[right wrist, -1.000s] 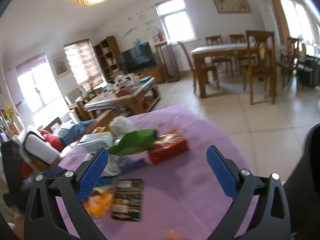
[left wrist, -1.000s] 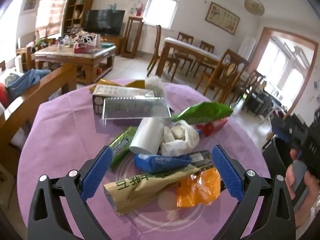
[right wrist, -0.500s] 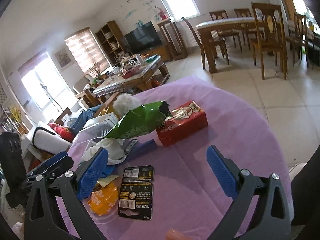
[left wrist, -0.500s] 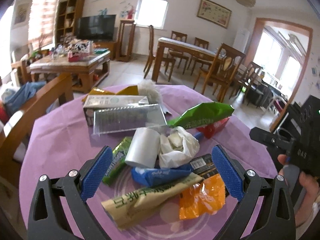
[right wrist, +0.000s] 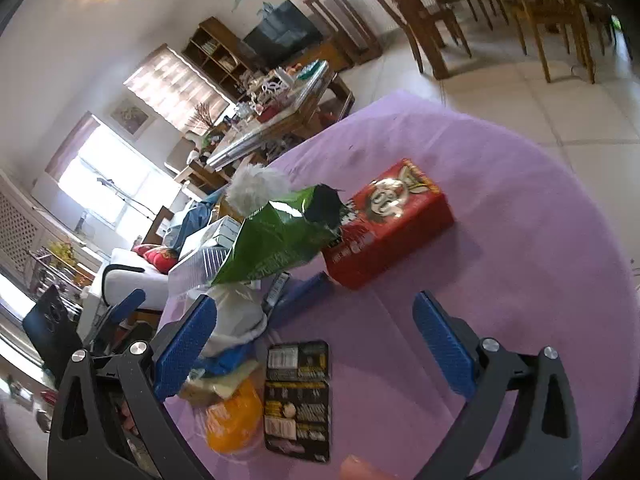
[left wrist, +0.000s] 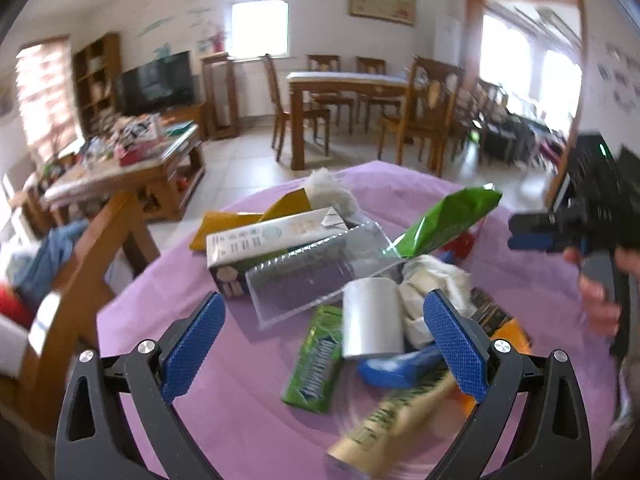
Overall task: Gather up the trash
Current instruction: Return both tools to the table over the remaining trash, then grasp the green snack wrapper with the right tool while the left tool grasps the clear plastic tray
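Both hand-held grippers, left (left wrist: 324,344) and right (right wrist: 316,344), hover spread apart, holding nothing, above a trash pile (left wrist: 360,280) on the purple table (right wrist: 520,280); bare cloth lies right of the red box (right wrist: 390,224).

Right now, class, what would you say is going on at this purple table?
A person holds a two-finger gripper in each hand over a pile of trash on the purple tablecloth. The left gripper is open above the green gum pack and the white roll. The right gripper is open above the black card, near the red box and the green bag. Neither gripper holds anything.
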`<act>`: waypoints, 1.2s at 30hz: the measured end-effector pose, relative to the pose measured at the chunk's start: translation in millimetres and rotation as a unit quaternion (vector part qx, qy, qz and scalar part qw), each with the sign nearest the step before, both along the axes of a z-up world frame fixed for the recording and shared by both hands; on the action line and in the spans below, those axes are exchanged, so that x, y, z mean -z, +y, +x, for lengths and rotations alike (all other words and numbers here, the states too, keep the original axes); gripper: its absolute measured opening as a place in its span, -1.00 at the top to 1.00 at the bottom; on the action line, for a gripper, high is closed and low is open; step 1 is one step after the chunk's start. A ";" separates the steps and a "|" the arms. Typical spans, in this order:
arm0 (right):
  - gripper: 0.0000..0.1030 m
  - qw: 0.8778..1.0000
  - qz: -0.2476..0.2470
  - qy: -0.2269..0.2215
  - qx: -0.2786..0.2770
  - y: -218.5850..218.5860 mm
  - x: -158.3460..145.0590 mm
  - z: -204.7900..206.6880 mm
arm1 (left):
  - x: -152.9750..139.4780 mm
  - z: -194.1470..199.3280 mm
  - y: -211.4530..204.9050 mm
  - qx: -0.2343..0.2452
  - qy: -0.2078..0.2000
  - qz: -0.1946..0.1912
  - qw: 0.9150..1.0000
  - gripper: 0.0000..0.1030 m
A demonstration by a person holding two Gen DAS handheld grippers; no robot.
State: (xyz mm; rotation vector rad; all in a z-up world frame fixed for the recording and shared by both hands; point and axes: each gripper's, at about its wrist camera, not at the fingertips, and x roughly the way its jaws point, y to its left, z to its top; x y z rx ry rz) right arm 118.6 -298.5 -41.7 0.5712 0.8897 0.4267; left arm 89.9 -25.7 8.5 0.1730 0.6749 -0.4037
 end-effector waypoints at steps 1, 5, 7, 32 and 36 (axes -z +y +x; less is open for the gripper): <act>-0.89 1.000 0.001 0.004 -0.002 3.2 0.6 5.3 | 0.4 3.9 -1.1 0.008 0.001 0.006 1.000 -0.89; -0.89 1.000 0.008 0.010 -0.010 15.5 -1.5 21.9 | 0.6 18.8 -7.8 0.042 -0.019 0.044 0.998 -0.89; -0.90 1.000 0.005 0.007 -0.012 21.0 -4.3 27.4 | -0.4 27.7 -9.4 0.056 -0.024 0.053 0.997 -0.89; -0.73 0.999 -0.044 -0.024 0.010 40.7 -37.8 79.5 | 28.9 48.3 -10.8 0.077 0.072 -0.006 0.994 0.39; -0.73 0.994 -0.113 -0.006 0.000 57.8 -30.9 114.1 | 19.9 43.1 4.8 0.054 0.070 -0.057 0.994 0.87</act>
